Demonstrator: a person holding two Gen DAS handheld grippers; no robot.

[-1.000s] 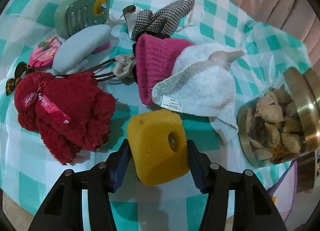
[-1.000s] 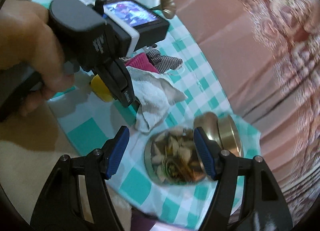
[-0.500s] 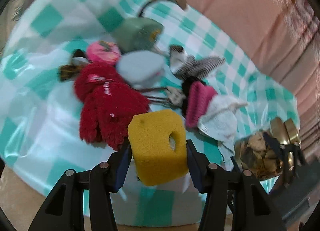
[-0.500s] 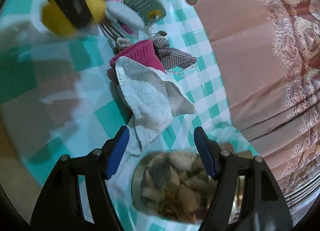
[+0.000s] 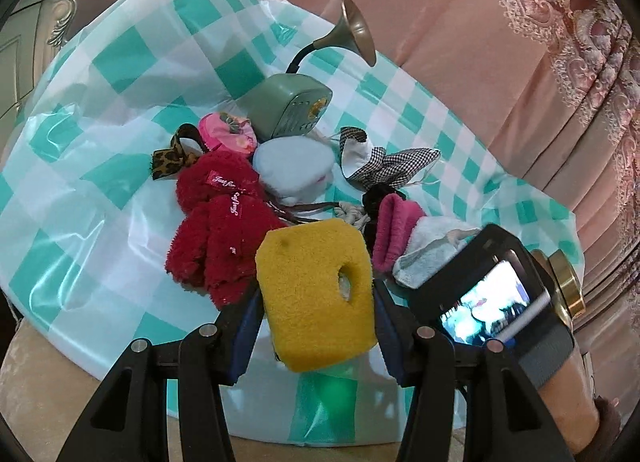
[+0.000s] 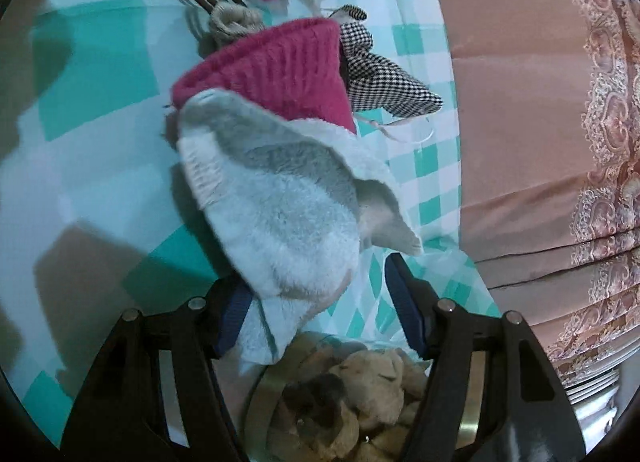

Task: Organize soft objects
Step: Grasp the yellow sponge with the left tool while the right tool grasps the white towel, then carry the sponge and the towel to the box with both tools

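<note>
Covering the desk, a teal-checked cloth [image 5: 120,62] fills the left wrist frame, soft things heaped at its centre. Lower centre, the left gripper [image 5: 316,302] has its jaws clamped on a yellow sponge [image 5: 316,294], held above the cloth. In the right wrist frame, the right gripper [image 6: 320,310] has just been closing, jaws still apart around a white towel [image 6: 280,222]; a pink knit [image 6: 280,66] lies above it.

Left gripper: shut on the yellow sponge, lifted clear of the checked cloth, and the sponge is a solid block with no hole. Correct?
Not quite. The left gripper is shut on the yellow sponge above the checked cloth, but the sponge is not solid: the left wrist view shows an oval hole through its front face, near the right edge.
</note>
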